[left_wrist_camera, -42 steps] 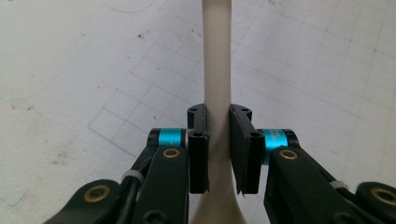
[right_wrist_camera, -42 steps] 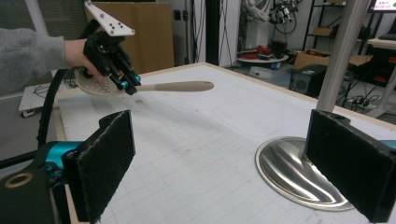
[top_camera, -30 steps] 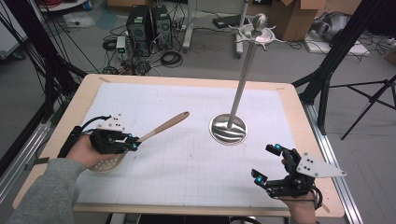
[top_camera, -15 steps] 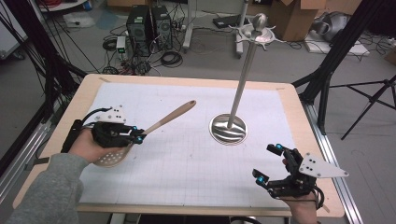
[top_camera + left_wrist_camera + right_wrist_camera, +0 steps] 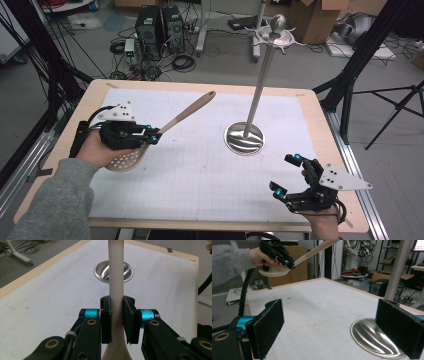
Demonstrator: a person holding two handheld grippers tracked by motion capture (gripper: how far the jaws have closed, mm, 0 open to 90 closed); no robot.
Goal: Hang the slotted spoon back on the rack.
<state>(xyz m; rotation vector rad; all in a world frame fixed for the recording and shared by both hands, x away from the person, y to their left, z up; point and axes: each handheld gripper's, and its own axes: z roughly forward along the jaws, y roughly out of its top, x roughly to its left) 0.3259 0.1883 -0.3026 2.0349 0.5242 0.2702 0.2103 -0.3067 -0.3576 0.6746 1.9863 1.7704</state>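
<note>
A pale wooden slotted spoon (image 5: 172,122) is lifted off the table at the left, handle slanting up toward the back right, perforated bowl (image 5: 125,159) under the hand. My left gripper (image 5: 152,136) is shut on the handle near the bowl; in the left gripper view the pads (image 5: 106,320) press the handle (image 5: 116,277) from both sides. A metal stand with a round base (image 5: 244,138) and a tall pole (image 5: 261,85) stands right of centre. My right gripper (image 5: 286,174) rests open at the front right, its pads (image 5: 265,327) wide apart with nothing between them.
A white gridded mat (image 5: 200,165) covers the wooden table (image 5: 320,125). Beyond the far edge the floor holds computer towers (image 5: 160,25), cables and cardboard boxes. Black frame struts (image 5: 360,55) rise at the right, and a tripod leg stands nearby.
My left gripper has risen with the spoon, lifting its bowl clear of the mat and raising the handle tip toward the back. The right gripper has stayed in place.
</note>
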